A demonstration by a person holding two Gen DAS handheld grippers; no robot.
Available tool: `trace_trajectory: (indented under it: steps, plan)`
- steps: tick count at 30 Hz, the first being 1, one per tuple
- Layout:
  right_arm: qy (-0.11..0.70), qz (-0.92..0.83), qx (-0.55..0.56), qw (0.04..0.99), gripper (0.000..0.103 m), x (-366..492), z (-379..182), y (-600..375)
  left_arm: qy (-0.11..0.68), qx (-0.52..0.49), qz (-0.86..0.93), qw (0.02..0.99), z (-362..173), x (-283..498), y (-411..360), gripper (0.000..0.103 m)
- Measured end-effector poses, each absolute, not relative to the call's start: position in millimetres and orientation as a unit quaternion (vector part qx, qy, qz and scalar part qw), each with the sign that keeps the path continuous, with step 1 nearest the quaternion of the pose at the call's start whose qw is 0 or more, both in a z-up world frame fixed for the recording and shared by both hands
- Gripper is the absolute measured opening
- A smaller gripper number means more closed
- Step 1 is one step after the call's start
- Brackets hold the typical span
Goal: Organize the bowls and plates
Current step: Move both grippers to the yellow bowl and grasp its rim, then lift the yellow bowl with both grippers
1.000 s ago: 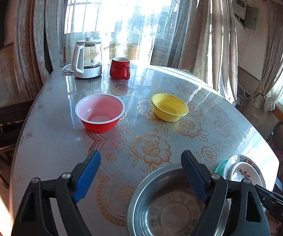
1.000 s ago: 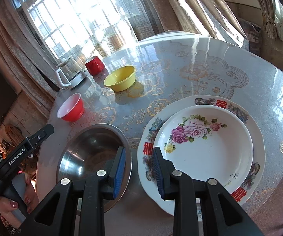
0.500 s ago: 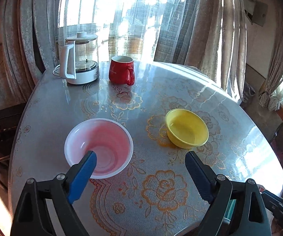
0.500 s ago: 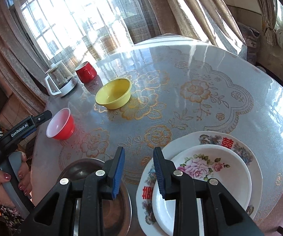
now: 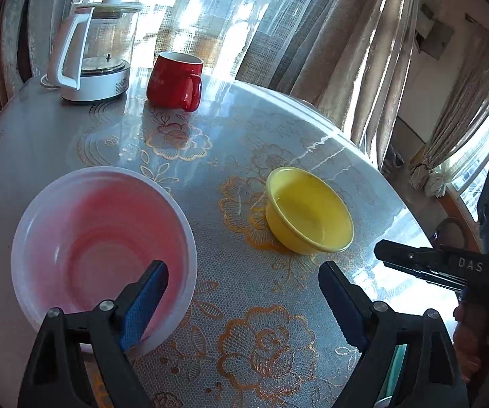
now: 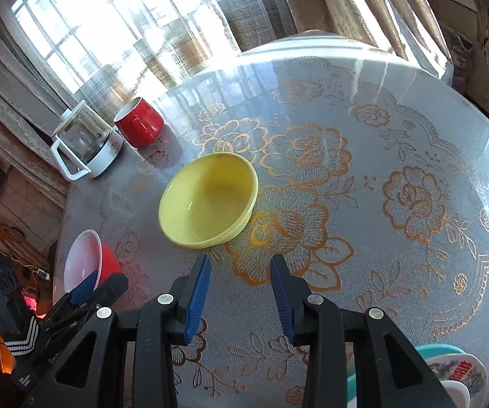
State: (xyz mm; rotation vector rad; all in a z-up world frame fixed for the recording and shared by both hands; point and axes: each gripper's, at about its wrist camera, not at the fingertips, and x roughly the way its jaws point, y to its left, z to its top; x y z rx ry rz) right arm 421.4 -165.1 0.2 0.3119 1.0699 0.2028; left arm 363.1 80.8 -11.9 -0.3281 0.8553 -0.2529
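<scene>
Taking the yellow bowl [image 6: 208, 200] as the landmark: it sits upright near the middle of the table [image 6: 414, 142]. The red bowl [image 5: 103, 251], white inside, stands well to its left; beyond it stand the red mug [image 5: 174, 80] and glass kettle [image 5: 91, 64]. On the near side, at the table edge, part of a plate stack [image 6: 455, 377] shows.

The left gripper [image 5: 244, 302] is spread wide and holds nothing; its left finger overlaps the red bowl's near rim in the wrist view, but contact cannot be told. The right gripper [image 6: 241, 294] hovers just short of the yellow bowl's near rim, jaws partly apart and empty.

The step in hand looks like reaching for the two loose bowls, one per gripper. Next, each gripper likely needs to straddle a bowl's near wall, one finger inside and one outside, then close. The thin, sloped rims could slip or tip if pinched too shallowly
</scene>
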Motion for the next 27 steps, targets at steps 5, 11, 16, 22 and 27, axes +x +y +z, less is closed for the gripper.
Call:
trace_trajectory:
  steps: [5,11,16,22,27]
  plan:
    - [0.538,0.083,0.186,0.818,0.037,452,-27,-160,0.398,-0.135,-0.099,0.902,-15,361,77,0.091]
    - [0.54,0.077,0.192,0.816,0.024,471,-40,-152,0.336,-0.124,-0.123,0.926,5,345,71,0.095]
    - [0.548,0.078,0.192,0.81,0.018,467,-42,-152,0.311,-0.087,-0.143,0.936,16,337,62,0.097]
    - [0.561,0.098,0.173,0.804,0.018,442,-41,-155,0.372,-0.079,-0.173,0.909,0,355,52,0.071]
    - [0.562,0.107,0.166,0.803,0.018,424,-41,-161,0.412,-0.122,-0.209,0.878,-10,363,55,0.066]
